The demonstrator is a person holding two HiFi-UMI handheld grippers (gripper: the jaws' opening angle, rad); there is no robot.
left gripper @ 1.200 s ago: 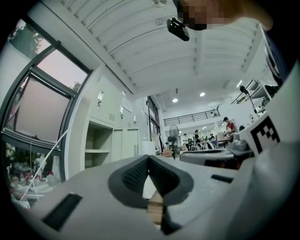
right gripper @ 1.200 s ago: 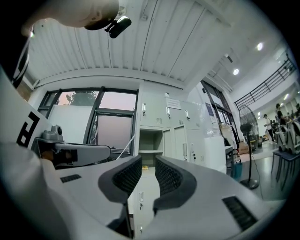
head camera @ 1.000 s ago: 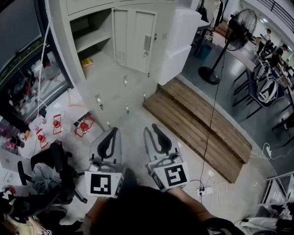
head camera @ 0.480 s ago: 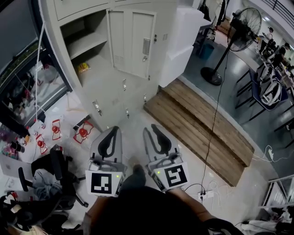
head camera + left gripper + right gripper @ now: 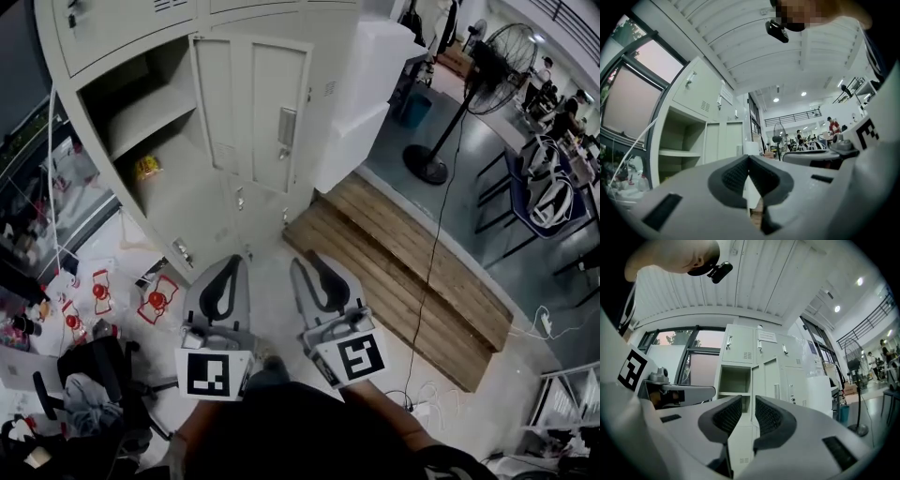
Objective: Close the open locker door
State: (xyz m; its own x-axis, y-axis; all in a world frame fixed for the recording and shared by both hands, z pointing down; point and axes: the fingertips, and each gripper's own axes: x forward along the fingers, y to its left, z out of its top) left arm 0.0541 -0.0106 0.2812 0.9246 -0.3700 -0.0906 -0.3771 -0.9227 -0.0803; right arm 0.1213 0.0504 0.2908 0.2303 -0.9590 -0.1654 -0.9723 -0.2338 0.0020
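Observation:
The grey locker bank fills the top left of the head view. One compartment (image 5: 141,117) stands open, with a shelf and a yellow packet (image 5: 147,169) inside. Its door (image 5: 253,108) is swung out to the right, with the handle plate toward me. Both grippers are held side by side low in the middle, short of the lockers and touching nothing. The left gripper (image 5: 228,267) (image 5: 748,159) has its pads meeting at the tips, with nothing held. The right gripper (image 5: 309,264) (image 5: 748,404) shows a narrow empty gap between its pads, through which I see the open compartment (image 5: 735,380) and door (image 5: 769,378).
A low wooden platform (image 5: 403,272) lies on the floor to the right of the lockers. A white cabinet (image 5: 370,84) stands beside them, and a pedestal fan (image 5: 487,66) further right. A black office chair (image 5: 103,366) and red-and-white items (image 5: 155,300) are at the left.
The lockers have come closer and now sit larger in the head view, so I have moved toward them. Both grippers keep the same pose and jaw spacing.

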